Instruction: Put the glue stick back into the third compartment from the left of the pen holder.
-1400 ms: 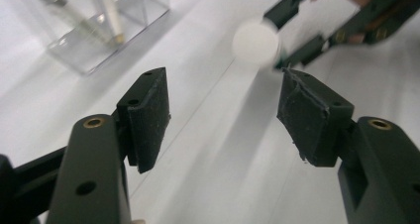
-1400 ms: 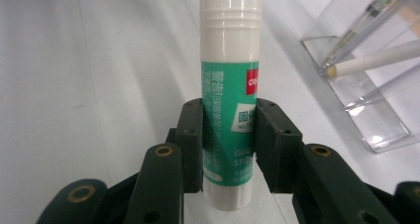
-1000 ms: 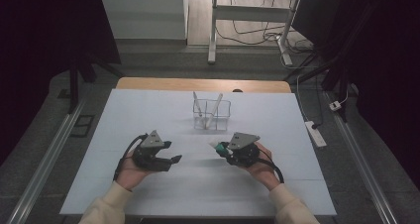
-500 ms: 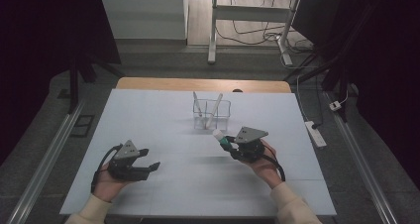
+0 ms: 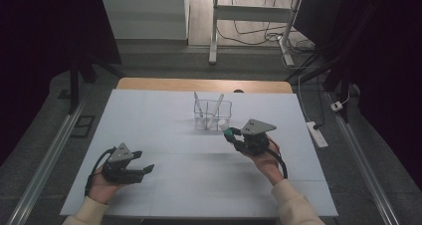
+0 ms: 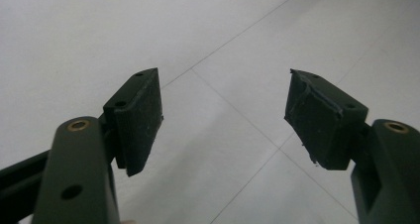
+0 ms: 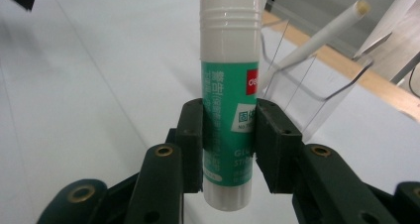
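Observation:
A green and white glue stick (image 7: 229, 90) with a white cap is clamped between the pads of my right gripper (image 7: 229, 144), which is shut on it. In the high view that right gripper (image 5: 234, 135) hovers just in front and to the right of a clear pen holder (image 5: 213, 115); the glue stick (image 5: 228, 133) points toward the holder. The holder (image 7: 317, 80) carries two white pens (image 5: 217, 109). My left gripper (image 5: 147, 169) rests low at the table's front left, open, with bare table between its pads (image 6: 138, 117).
The white table (image 5: 164, 130) has a wooden strip along its far edge (image 5: 204, 84). A white power strip (image 5: 317, 134) lies off the right side. Metal rails run along both sides, and a desk frame with cables stands behind.
My left gripper has pulled back toward the front left corner of the table. My right gripper has lifted the glue stick and moved it up toward the pen holder.

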The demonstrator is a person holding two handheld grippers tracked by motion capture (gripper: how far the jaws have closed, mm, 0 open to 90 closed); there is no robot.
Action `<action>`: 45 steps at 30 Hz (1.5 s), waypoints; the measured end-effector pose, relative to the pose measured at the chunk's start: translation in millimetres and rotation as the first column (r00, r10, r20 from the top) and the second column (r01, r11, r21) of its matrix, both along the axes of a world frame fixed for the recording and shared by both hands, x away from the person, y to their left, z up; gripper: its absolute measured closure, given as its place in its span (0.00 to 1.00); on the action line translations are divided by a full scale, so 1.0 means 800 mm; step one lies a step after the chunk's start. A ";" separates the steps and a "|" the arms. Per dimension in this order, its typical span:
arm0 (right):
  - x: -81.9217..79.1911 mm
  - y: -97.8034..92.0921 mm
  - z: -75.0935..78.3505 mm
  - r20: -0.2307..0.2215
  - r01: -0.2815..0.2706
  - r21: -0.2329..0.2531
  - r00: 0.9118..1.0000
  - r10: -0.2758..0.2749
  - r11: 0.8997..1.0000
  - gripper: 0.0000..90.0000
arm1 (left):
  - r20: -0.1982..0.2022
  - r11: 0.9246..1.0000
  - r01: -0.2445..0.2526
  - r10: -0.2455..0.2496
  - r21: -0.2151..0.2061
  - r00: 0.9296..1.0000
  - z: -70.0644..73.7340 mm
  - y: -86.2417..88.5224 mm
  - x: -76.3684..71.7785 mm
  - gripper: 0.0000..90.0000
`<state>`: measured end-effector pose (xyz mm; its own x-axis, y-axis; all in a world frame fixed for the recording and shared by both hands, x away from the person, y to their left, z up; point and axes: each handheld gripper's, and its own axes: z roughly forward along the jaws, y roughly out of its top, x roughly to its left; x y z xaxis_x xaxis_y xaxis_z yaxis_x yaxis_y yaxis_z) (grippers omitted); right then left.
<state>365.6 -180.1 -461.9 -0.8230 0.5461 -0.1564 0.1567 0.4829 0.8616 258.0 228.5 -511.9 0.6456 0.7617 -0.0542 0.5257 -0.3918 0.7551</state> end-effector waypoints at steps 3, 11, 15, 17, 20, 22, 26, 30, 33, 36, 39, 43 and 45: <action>0.005 0.001 0.008 0.010 0.012 0.022 1.000 -0.012 1.000 0.73 | -0.004 1.000 -0.005 0.005 0.001 1.000 -0.001 0.002 0.000 0.33; 0.029 0.000 0.019 -0.002 0.058 0.102 0.998 -0.059 0.993 0.73 | -0.007 1.000 -0.005 0.005 0.001 1.000 -0.001 0.004 0.001 0.33; 0.039 0.001 0.021 -0.002 0.082 0.116 0.997 -0.082 0.990 0.73 | -0.008 1.000 -0.004 0.004 0.003 1.000 -0.002 0.004 0.000 0.33; 0.045 0.002 0.022 0.000 0.090 0.124 0.996 -0.091 0.988 0.73 | -0.009 1.000 -0.004 0.004 0.004 1.000 -0.002 0.004 0.001 0.33; 0.052 0.002 0.023 -0.002 0.105 0.128 0.994 -0.105 0.986 0.73 | -0.009 1.000 -0.006 0.006 0.004 1.000 -0.002 0.005 0.001 0.33; 0.057 0.003 0.023 0.002 0.116 0.133 0.993 -0.118 0.984 0.73 | -0.010 1.000 -0.007 0.007 0.004 1.000 -0.003 0.005 0.001 0.33; 0.067 0.005 0.023 -0.007 0.132 0.148 0.991 -0.133 0.980 0.73 | -0.010 1.000 -0.008 0.008 0.005 1.000 -0.003 0.006 0.001 0.33; 0.076 0.011 0.024 -0.007 0.139 0.159 0.990 -0.140 0.977 0.73 | -0.011 1.000 -0.008 0.008 0.005 1.000 -0.003 0.006 0.001 0.33; 0.084 0.016 0.025 -0.011 0.144 0.164 0.990 -0.144 0.976 0.73 | -0.014 1.000 -0.007 0.007 0.007 1.000 -0.003 0.006 0.001 0.33; 0.091 0.022 0.024 -0.019 0.150 0.168 0.989 -0.148 0.974 0.73 | -0.016 1.000 -0.007 0.007 0.008 1.000 -0.004 0.006 0.002 0.33; 0.098 0.026 0.020 -0.026 0.156 0.169 0.988 -0.154 0.973 0.73 | -0.017 1.000 -0.006 0.006 0.008 1.000 -0.004 0.007 0.002 0.33; 0.106 0.030 0.015 -0.035 0.164 0.175 0.986 -0.160 0.971 0.73 | -0.017 1.000 -0.004 0.004 0.007 1.000 -0.004 0.007 0.002 0.32; 0.109 0.032 0.013 -0.037 0.166 0.181 0.986 -0.162 0.969 0.73 | -0.017 1.000 -0.004 0.004 0.009 1.000 -0.004 0.007 0.002 0.32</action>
<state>452.5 -154.7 -451.6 -0.7218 0.6917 -0.0239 0.2406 0.2831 0.9284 259.9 233.9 -515.1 0.6413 0.7651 -0.0587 0.5405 -0.3961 0.7423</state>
